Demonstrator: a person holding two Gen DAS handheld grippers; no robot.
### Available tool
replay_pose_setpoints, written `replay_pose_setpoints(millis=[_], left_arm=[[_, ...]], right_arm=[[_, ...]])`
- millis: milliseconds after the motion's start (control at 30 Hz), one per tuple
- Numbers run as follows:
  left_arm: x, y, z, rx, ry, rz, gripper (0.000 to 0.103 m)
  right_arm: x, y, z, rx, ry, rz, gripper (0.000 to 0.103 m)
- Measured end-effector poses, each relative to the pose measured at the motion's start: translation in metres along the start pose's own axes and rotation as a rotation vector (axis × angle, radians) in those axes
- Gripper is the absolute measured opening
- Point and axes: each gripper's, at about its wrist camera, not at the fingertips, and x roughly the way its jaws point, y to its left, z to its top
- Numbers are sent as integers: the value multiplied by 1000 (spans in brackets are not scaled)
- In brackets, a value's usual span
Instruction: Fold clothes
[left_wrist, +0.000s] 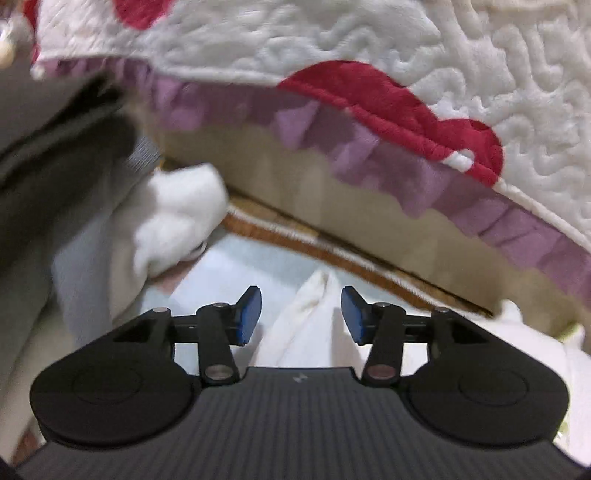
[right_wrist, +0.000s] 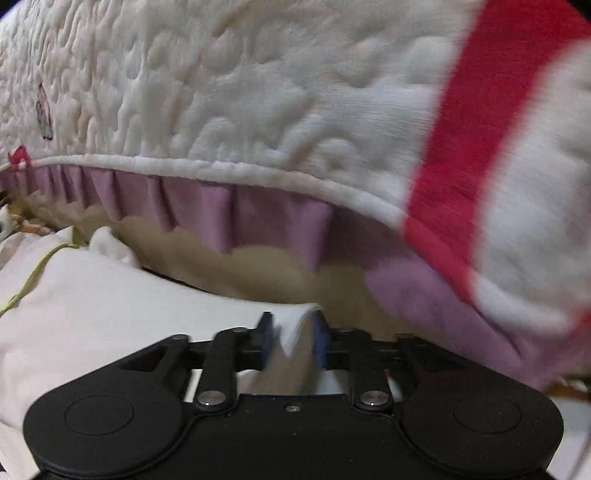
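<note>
So, both grippers are down at the soft white cloth garment (right_wrist: 110, 295) lying beside the quilted bed.

My left gripper (left_wrist: 301, 314) is spread around a ridge; my right gripper (right_wrist: 291, 341) has a fold between its pads, grip unclear. Light and floppy, I'd grab edges.

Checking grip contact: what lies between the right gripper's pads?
A ridge of white cloth stands between the right gripper's pads, in the right wrist view; whether they press it is unclear.

a white quilted bedspread (left_wrist: 369, 33) with red patches and a purple frill (right_wrist: 229, 214) overhangs a beige bed base (left_wrist: 332, 206).
</note>
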Motion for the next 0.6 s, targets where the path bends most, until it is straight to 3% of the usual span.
replay_pose_setpoints(millis=[33,100,167,300,467,500,600], left_arm=[[-9,9,-6,-7,4,-30,50],[-25,24,-25,-13,18,-38,54],[-38,37,-43,-37,47,-52,56],[-58,58,-81,-147,137,-105,56],[-66,77,-116,-383,202,-215,56],[-68,79,-120,-414,194,-235,58],[-72,80,-130,-446,183,-259,61]], right_arm=[[-11,-8,-7,59,-6,2,54],[-37,-31,-30,236,-6,87,54],[-57,-53,-61,406,-3,231,55],[-64,-65,-103,609,86,390,56],[-64,-60,-112,692,50,438,57],[-66,-54,-112,684,23,431,57],[-66,-35,-110,587,72,346,57]])
